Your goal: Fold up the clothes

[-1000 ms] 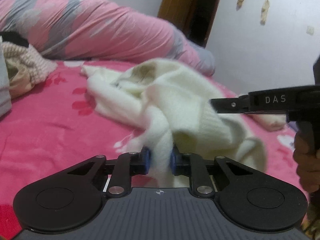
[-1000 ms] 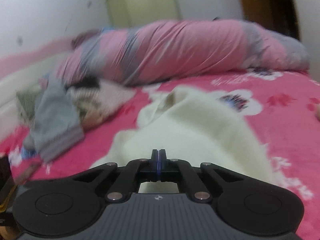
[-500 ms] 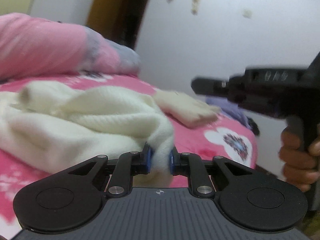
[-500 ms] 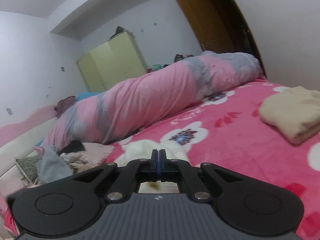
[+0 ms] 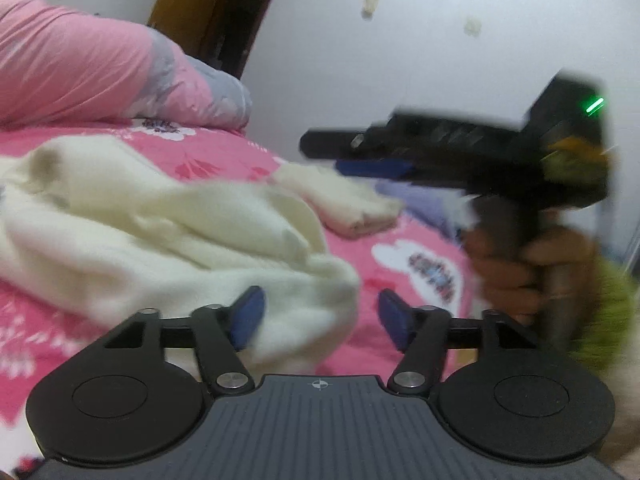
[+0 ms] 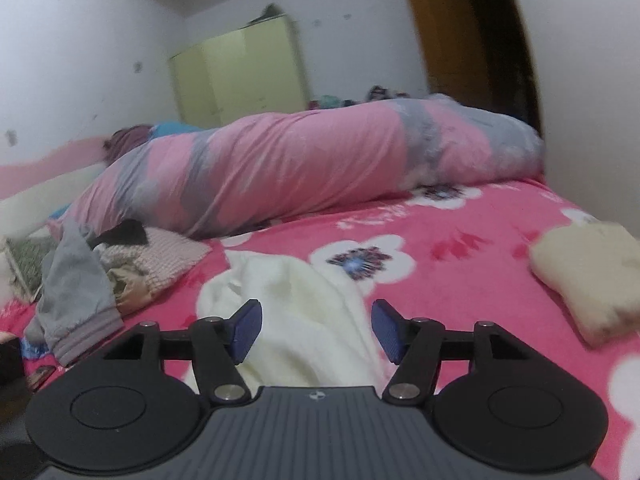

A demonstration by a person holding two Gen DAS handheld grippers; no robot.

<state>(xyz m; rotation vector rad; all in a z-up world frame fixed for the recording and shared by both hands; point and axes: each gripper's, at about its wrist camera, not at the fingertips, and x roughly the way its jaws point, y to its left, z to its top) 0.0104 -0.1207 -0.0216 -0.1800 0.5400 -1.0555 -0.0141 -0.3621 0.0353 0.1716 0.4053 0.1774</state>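
Both grippers have let go since a second ago: then the left gripper (image 5: 320,316) pinched a fold of the fluffy cream-white knitted sweater (image 5: 168,232) and the right gripper (image 6: 316,328) had its blue pads pressed together, whereas now both sets of jaws are opening. The left one's blue pads (image 5: 249,316) stand well apart, with a bunched corner of the sweater lying loose between them, against the left pad and clear of the right one. The right gripper's jaws are likewise spread, the sweater (image 6: 296,320) lying slack on the bed below and between the pads (image 6: 248,330), not pinched.

In the left wrist view the right gripper also appears (blurred by motion), a black pistol-shaped tool with a green light, gripped by a hand (image 5: 508,272) at the right. The sweater sprawls rumpled across the hot-pink fleece bedspread with white flowers (image 6: 440,248). Beyond it, near the bed's far edge, sits a folded cream-beige garment (image 6: 588,280), apart from the sweater. On the other side lies a heap of unfolded clothes (image 6: 100,276), grey and pinkish knit among them. Along the back of the bed stretches a long pink-and-grey rolled quilt (image 6: 300,168), with a pale green wardrobe (image 6: 236,76) and a wooden door (image 6: 452,40) behind it.
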